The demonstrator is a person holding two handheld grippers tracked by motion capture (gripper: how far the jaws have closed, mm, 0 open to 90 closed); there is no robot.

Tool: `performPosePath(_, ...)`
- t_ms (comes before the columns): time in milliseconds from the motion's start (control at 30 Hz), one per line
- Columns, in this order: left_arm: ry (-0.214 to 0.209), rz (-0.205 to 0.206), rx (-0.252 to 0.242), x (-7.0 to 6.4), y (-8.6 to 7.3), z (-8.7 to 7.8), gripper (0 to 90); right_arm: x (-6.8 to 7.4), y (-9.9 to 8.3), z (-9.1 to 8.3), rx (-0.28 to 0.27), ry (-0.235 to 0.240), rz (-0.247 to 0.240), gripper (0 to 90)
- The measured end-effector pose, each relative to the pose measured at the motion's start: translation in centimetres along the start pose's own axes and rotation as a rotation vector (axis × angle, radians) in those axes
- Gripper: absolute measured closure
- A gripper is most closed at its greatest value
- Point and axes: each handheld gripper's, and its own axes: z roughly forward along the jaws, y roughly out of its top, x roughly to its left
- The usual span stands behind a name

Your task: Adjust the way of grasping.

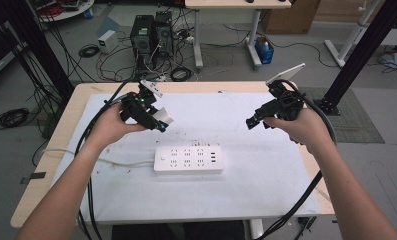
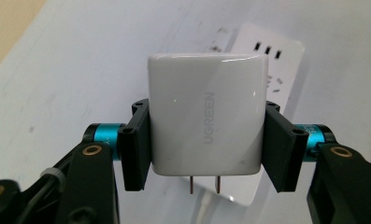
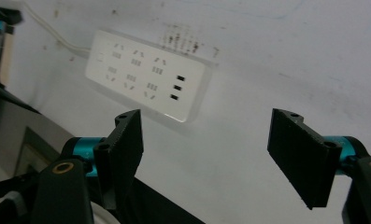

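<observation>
My left gripper (image 1: 158,120) is shut on a white UGREEN charger (image 2: 205,112), held above the table's left half. Both black jaws press the charger's sides, and its two metal prongs (image 2: 204,184) stick out toward the camera. The same charger (image 1: 163,117) appears as a small white block in the high view. A white power strip (image 1: 188,159) lies flat mid-table, its sockets up, also seen as the power strip (image 3: 148,86) and the power strip (image 2: 276,63) behind the charger. My right gripper (image 3: 206,149) hangs open and empty above the table's right half, also the right gripper (image 1: 252,121).
A white mat (image 1: 266,180) covers most of the wooden table (image 1: 46,165). The strip's white cord (image 1: 121,162) runs left across the mat. Black gripper cables (image 1: 88,200) trail off the front edge on both sides. Computer towers (image 1: 151,32) and tangled cables sit on the floor beyond.
</observation>
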Motion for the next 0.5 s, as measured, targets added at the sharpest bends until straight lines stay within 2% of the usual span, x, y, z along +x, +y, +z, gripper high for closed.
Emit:
performPosePath(133,-0.043,0.080,-0.073,-1.2,1.2,1.1,42.6,0.8,0.2,0.5,-0.026,0.084,0.019,26.6)
performPosePath(167,-0.060,0.091,-0.093,-1.4,1.4,1.4,42.6,1.0,0.2,0.6,-0.031,0.105,0.026,26.6)
performPosePath(200,-0.060,0.091,-0.093,-1.4,1.4,1.4,42.6,1.0,0.2,0.6,-0.031,0.105,0.026,26.6)
performPosePath(233,-0.079,0.112,-0.116,-1.7,1.8,1.7,42.6,1.4,0.3,0.9,-0.043,0.149,0.037,26.7)
performPosePath(267,-0.092,0.148,-0.144,-2.2,2.3,2.2,42.6,1.5,0.3,1.0,-0.042,0.166,0.045,26.7)
performPosePath(367,-0.104,0.184,-0.176,-3.1,3.3,3.0,42.6,1.9,0.4,1.5,-0.059,0.239,0.068,27.2)
performPosePath(500,-0.106,0.248,-0.196,-4.5,4.6,3.8,42.6,2.4,0.7,2.2,-0.065,0.298,0.095,27.3)
